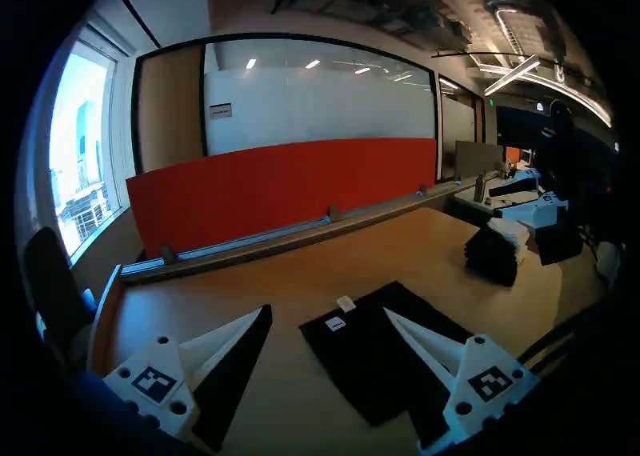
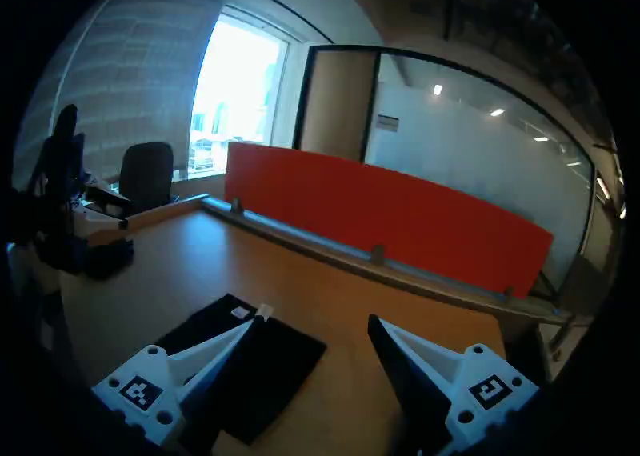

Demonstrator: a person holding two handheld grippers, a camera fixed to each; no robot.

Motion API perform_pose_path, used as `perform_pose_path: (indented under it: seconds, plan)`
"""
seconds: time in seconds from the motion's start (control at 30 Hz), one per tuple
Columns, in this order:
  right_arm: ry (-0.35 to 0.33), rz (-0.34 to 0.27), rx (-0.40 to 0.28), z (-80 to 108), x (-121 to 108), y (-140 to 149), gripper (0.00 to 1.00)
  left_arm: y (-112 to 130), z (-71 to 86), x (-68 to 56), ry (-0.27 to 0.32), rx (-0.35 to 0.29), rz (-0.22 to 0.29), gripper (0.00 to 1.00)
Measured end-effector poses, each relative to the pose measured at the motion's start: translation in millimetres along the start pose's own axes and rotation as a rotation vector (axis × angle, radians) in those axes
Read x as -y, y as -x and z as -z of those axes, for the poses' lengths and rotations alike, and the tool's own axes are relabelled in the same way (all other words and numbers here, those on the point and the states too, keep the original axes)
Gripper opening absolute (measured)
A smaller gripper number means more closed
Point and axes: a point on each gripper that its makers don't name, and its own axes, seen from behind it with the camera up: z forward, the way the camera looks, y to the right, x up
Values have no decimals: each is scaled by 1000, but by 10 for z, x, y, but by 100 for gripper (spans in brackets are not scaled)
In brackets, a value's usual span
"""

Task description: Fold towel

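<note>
Matt black cloth towel (image 1: 376, 352) on smooth wooden table (image 1: 352, 256).

a long wooden desk (image 1: 360, 256) runs through an office, backed by a grey metal rail (image 1: 264, 236) and a low red divider panel (image 1: 280, 184) standing upright along its far edge. behind the divider a frosted glass partition (image 1: 320, 96) in a dark frame reflects small ceiling spots, with a plain wooden panel (image 1: 170, 108) beside it. daylight pours in from a tall window (image 1: 80, 160) at the desk's end, a dark office chair (image 2: 146, 176) sits near that window, and bright strip lights (image 1: 512, 72) hang under the exposed ceiling.
</note>
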Motion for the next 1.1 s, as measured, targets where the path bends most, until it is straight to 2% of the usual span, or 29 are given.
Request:
perform_pose_path:
  seconds: [0.2, 0.4, 0.8, 1.1]
  plan:
    - [-53, 32, 53, 9, 112, 132, 100, 113, -33, -118, 46, 35, -33, 92]
    - [-82, 35, 99, 13, 182, 294, 100, 291, -69, -234, 78, 76, -54, 92]
    - [-124, 40, 160, -25, 323, 619, 100, 666, -132, -359, 112, 131, -56, 92]
    - [-145, 33, 208, -94, 461, 972, 100, 1004, -204, -515, 145, 164, -43, 92]
